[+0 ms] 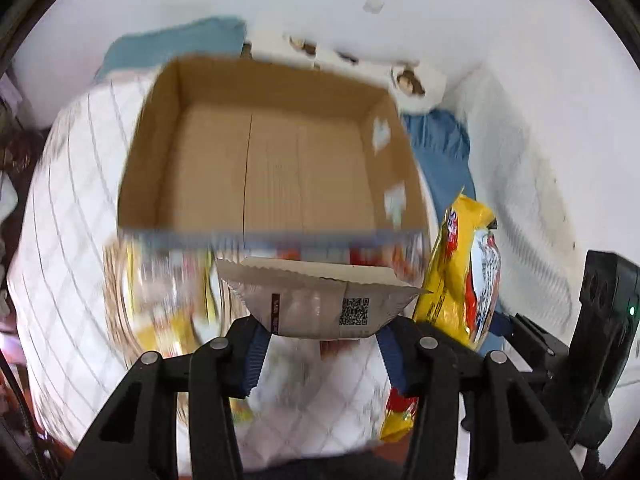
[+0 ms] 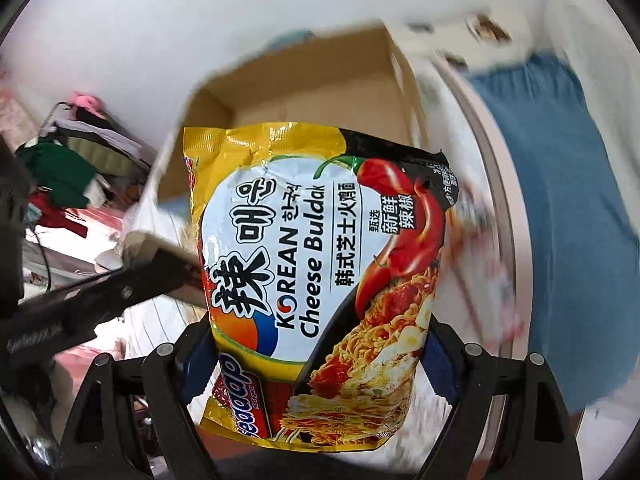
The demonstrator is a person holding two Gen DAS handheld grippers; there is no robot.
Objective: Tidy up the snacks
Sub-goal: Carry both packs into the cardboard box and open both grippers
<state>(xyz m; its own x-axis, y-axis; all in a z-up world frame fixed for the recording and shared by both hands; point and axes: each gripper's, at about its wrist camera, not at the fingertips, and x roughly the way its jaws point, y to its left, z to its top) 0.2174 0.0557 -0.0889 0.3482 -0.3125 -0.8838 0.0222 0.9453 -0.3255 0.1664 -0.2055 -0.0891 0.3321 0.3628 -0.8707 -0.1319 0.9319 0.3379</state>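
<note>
Two packets are up in my grip at once. Nearest me, my left hand-held gripper (image 1: 322, 354) is pinching a silver packet (image 1: 320, 304) by its lower end, the blue pads pressed to both sides, its crimped top edge pointing to 12 o'clock. My right hand-held gripper (image 2: 320, 364) is clamped across the wide yellow noodle packet (image 2: 320, 272), which stands upright between the pads. In the left view that yellow packet hangs at 3 o'clock of the silver one, just beside it.

Under them lies a heap of blurred snacks (image 1: 168, 300) on the white quilted bed cover (image 1: 64, 216). Beyond, at 12 o'clock, sits the open cardboard box (image 1: 276, 168), its floor bare.

My worries: both holds sit low on slippery film, so either packet could tip or slide out short of the box. The two packets ride close and could knock together. The box's near wall could catch a packet carried too low.
</note>
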